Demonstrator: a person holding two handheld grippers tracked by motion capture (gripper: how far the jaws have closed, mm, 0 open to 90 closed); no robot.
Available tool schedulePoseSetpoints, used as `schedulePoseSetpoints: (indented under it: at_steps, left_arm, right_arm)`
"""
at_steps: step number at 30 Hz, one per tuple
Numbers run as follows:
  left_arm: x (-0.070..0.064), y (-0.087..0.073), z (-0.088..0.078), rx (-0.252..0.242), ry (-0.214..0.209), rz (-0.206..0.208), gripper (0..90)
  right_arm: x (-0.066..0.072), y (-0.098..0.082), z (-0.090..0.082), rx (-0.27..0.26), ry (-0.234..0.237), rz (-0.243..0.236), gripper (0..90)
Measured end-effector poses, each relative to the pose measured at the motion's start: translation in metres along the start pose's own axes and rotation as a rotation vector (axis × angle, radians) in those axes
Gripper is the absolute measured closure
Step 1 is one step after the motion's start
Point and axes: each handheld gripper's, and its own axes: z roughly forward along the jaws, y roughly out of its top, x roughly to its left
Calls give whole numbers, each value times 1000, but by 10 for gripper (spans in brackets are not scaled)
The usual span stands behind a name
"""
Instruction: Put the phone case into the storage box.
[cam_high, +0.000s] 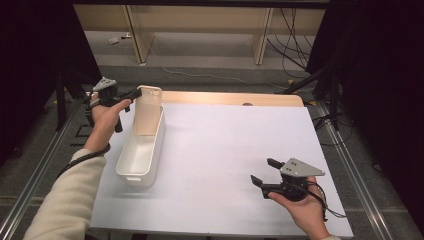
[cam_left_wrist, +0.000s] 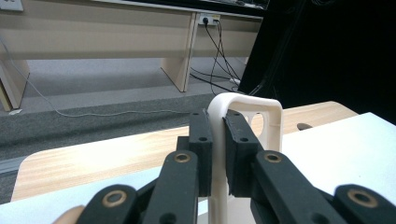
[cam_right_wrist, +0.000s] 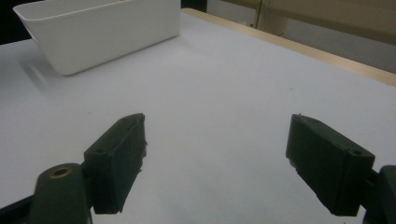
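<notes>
— Gripping what, the left hand-held gripper (cam_high: 134, 93)?
— Jaws pinched on the end wall of the white bin (cam_high: 142, 150), by its handle cut-out. The held end is raised; the other end rests on the worktop (cam_high: 225, 150).
— Bin's place?
— About nine o'clock on the white worktop, long side running toward twelve.
— Right hand-held gripper (cam_high: 264, 171)?
— At five o'clock, jaws wide, nothing between them, well apart from the bin.
</notes>
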Motion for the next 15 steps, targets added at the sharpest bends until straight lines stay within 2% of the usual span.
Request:
schedulePoseSetpoints:
  at_steps: [8,15]
  left_arm:
    - [0,-1,3,6,3,1,824]
    - [0,-2,5,13,6,12,824]
  right_arm:
    - [-1,0,0,-2,-3,-9,213]
    - [1,0,-1,11,8,12,213]
